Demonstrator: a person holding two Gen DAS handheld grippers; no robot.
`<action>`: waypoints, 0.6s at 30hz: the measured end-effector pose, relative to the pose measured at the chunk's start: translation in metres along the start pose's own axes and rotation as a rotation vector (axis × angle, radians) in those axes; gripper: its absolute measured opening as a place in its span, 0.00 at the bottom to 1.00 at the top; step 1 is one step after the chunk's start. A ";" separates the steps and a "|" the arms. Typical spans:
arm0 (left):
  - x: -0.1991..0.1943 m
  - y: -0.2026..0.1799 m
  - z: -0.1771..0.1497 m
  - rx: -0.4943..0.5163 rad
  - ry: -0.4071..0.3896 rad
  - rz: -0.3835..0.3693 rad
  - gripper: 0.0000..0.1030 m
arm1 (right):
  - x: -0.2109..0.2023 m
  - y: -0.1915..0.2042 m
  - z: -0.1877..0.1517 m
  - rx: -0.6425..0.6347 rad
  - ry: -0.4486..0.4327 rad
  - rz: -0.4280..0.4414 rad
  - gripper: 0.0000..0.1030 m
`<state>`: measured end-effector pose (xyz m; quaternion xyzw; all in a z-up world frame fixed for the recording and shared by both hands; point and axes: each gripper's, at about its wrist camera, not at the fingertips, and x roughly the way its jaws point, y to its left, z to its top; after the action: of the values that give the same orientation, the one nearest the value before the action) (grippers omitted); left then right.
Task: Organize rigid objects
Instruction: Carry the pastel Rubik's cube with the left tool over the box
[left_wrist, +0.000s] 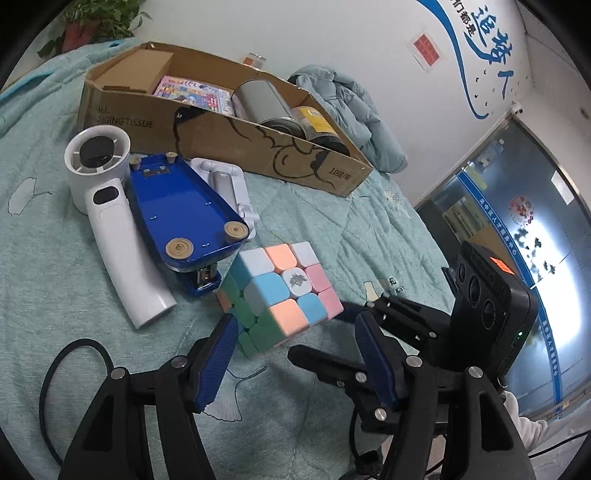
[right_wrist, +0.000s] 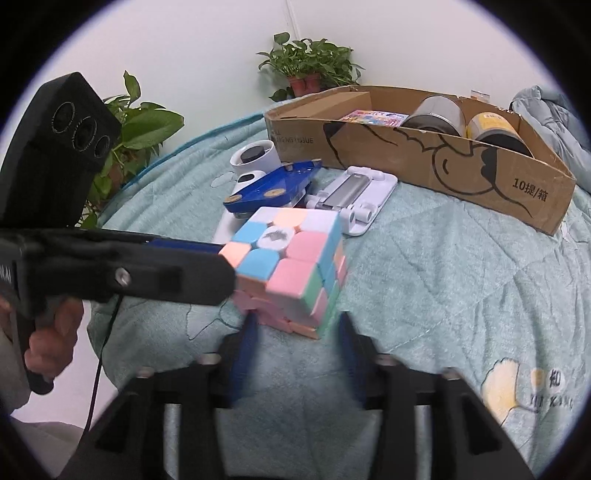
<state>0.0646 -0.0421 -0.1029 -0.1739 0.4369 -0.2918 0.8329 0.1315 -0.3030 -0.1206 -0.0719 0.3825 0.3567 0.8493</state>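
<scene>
Looking along the left tool (left_wrist: 297, 317), the pastel puzzle cube (left_wrist: 280, 291) sits between its two blue pads, directly ahead and close to the tips, over the teal quilt (left_wrist: 55, 277). The left-side pad meets the cube's lower green edge, while a narrow gap shows at the right-side pad, so this tool is released around the cube rather than clamped on it. Ahead and to the left of the tool lie a white handheld fan (left_wrist: 110, 206), an upturned blue stapler (left_wrist: 184, 206) and a white folding stand (left_wrist: 229, 177), all close together. Farther ahead stands the cardboard box (left_wrist: 221, 136), holding two cans (left_wrist: 262, 99) on their sides. The right tool (left_wrist: 373, 306) enters from the right, its black tips next to the cube's right corner. Looking along the right tool (right_wrist: 297, 317), the cube (right_wrist: 291, 266) sits between the finger tips, with its layers twisted out of line. The tips are blurred, so grip or release cannot be told here. The left tool (right_wrist: 227, 266) reaches in from the left, flanking the cube's left side, held by a hand (right_wrist: 55, 332). Beyond the cube are the stapler (right_wrist: 273, 184), the stand (right_wrist: 354, 192), the fan (right_wrist: 255, 155) and, ahead to the right, the box (right_wrist: 443, 166).
</scene>
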 end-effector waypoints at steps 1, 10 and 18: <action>0.003 0.001 0.001 -0.004 0.007 -0.002 0.62 | 0.000 0.000 0.002 -0.014 -0.002 0.000 0.59; 0.026 0.001 0.006 -0.034 0.015 -0.013 0.62 | 0.016 0.008 0.012 -0.061 0.007 0.012 0.59; 0.014 -0.017 0.005 0.005 -0.013 0.056 0.61 | -0.009 0.021 0.014 -0.045 -0.100 -0.052 0.50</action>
<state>0.0697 -0.0637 -0.0998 -0.1613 0.4353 -0.2685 0.8441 0.1222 -0.2874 -0.1013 -0.0829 0.3296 0.3463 0.8744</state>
